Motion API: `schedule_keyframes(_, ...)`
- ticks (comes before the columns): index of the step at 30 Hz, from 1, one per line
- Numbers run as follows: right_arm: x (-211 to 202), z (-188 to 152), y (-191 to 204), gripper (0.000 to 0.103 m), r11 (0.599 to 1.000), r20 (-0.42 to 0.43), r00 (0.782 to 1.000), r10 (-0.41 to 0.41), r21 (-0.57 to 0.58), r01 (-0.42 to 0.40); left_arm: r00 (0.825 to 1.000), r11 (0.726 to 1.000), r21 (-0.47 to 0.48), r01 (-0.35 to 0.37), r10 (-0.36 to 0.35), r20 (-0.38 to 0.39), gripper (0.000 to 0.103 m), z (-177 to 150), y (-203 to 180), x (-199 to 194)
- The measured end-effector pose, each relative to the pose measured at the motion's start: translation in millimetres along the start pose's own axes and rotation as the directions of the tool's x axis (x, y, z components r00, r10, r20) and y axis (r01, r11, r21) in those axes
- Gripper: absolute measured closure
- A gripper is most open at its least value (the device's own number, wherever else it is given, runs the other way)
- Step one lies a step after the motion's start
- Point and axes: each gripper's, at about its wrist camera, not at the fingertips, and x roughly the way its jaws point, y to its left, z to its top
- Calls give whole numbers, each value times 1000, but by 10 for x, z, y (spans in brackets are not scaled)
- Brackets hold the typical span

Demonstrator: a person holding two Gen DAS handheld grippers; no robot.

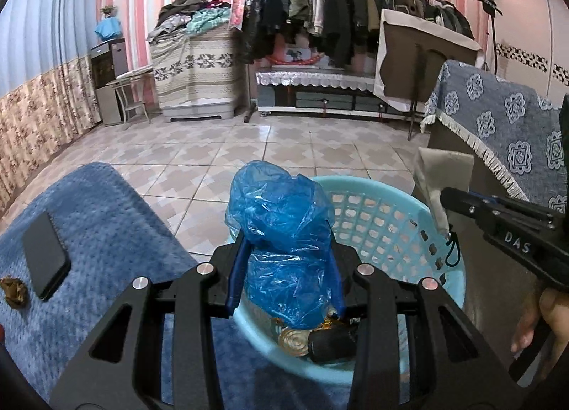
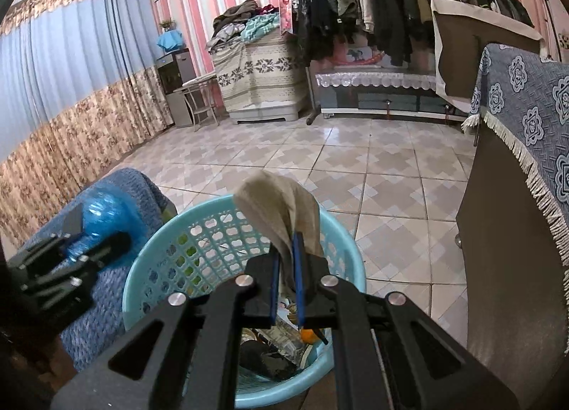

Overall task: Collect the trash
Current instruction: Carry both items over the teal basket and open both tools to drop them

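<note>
Basket [image 1: 391, 218]: can, dark scraps inside. Left tongs [image 1: 284, 267] clamp blue bag [image 1: 281, 218] above it; right tongs [image 2: 284, 267] nearly closed, pinching tan paper [image 2: 281, 207].

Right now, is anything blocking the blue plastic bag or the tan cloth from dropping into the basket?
Nothing visible is. The left gripper holds the blue plastic bag over the basket; the right gripper pinches the tan cloth above its open top. Only earlier trash lies at the bottom.

Left gripper [image 1: 284, 267]: black angular linkage, silver round screws, blue finger pads. Right gripper [image 2: 286, 278]: same build, white "DAS" lettering, small black cord loop.
</note>
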Motion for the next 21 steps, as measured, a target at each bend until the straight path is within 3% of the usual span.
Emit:
schedule_keyframes(3,26,-4,18,95,1000,-4,1000,9,-5,-9,1000,1000,-6,16,-16,-16,61,14,-20,99)
schedule_keyframes(5,44,-6,51,95,1000,-8,1000,13,-9,-13,999,1000,-7,27,-27,-21,52,18,-18,144)
schedule_keyframes(7,61,-15,55,95,1000,-12,1000,15,-6,-15,1000,1000,-8,-2,2,-9,32,18,6,147)
schedule_keyframes(8,49,-8,61,95,1000,-10,1000,14,-6,-14,1000,1000,-12,-15,15,-5,29,17,26,146)
schedule_keyframes(11,70,-33,61,95,1000,-13,1000,16,-4,-16,1000,999,-37,-23,23,-12,27,29,139,145)
schedule_keyframes(14,99,-74,121,95,1000,-18,1000,19,-17,-19,999,997,-53,-51,51,-8,19,54,252,95)
schedule_keyframes(16,114,-102,155,95,1000,-20,1000,19,-24,-19,996,995,-58,-85,85,12,12,65,332,18)
schedule_keyframes(21,153,-142,244,95,999,-22,1000,22,-32,-22,987,986,-67,-154,157,35,8,44,505,-158)
